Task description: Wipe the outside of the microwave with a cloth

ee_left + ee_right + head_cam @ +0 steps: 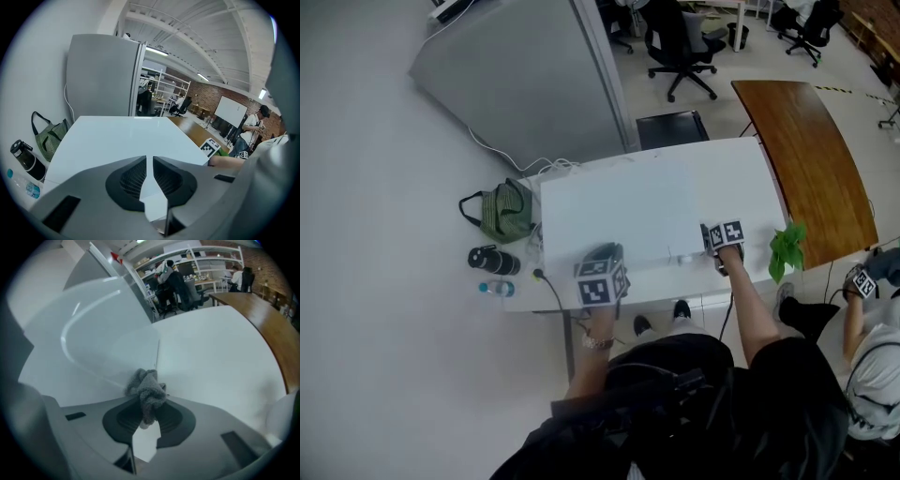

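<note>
**Head view.** The white box-shaped microwave (609,202) stands on the white table (759,206), and white on white makes their borders hard to separate. The left gripper (602,253) is at the near edge of the microwave top, and the right gripper (720,242) is further right along the same near edge. The top itself is bare up to its far edge. Behind it stands a tall grey cabinet (525,75). At the left lie a green striped fabric bag (504,212), a black cylindrical bottle (492,261) and a small clear plastic bottle (497,288). At the right the table is open up to a brown curved wooden table (811,159). A small green leafy plant (787,248) is just beside the right gripper. The cloth does not show here.

**Left gripper view.** The jaws of the left gripper (149,173) stand almost together, with only a narrow slit, and hold nothing. Beyond them the microwave (122,138) top runs flat and free to the cabinet (101,77). The bag (51,136) and the black bottle (23,159) sit lower at the left.

**Right gripper view.** The jaws of the right gripper (149,414) are closed on a grey fluffy cloth (147,390). It bunches out past their tips and touches a vertical edge of the microwave (89,338). The glossy white wall fills the left, and to the right the table (220,357) is free.
</note>
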`<state>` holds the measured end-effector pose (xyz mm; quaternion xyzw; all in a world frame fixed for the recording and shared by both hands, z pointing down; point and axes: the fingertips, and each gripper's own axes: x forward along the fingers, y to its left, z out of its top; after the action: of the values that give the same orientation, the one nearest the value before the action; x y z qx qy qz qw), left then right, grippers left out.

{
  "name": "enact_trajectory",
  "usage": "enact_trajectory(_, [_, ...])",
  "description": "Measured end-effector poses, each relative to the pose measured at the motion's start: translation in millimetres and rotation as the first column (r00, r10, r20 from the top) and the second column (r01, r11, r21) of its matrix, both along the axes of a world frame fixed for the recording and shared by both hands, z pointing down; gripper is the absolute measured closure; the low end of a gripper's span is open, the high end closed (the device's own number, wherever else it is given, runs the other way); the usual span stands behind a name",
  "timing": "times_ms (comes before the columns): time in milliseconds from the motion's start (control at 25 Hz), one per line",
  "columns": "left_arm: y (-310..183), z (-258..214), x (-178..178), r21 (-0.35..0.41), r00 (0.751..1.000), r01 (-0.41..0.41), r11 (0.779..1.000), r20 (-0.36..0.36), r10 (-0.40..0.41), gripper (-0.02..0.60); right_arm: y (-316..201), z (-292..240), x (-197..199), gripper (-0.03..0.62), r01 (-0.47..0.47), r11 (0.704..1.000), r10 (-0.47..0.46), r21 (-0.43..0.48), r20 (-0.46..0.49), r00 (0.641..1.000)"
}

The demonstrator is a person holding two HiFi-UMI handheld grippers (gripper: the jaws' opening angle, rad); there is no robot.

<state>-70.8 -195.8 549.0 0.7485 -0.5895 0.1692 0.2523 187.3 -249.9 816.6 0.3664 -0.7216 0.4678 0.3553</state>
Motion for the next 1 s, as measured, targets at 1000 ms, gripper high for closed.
enact_trajectory(1000, [17, -2, 0, 0.034, 0.996, -0.083, 0.996, -0.011, 0.084, 0.534, 58, -229, -186, 0.534, 0.185, 0.863, -0.193, 0.470, -0.031, 0.981])
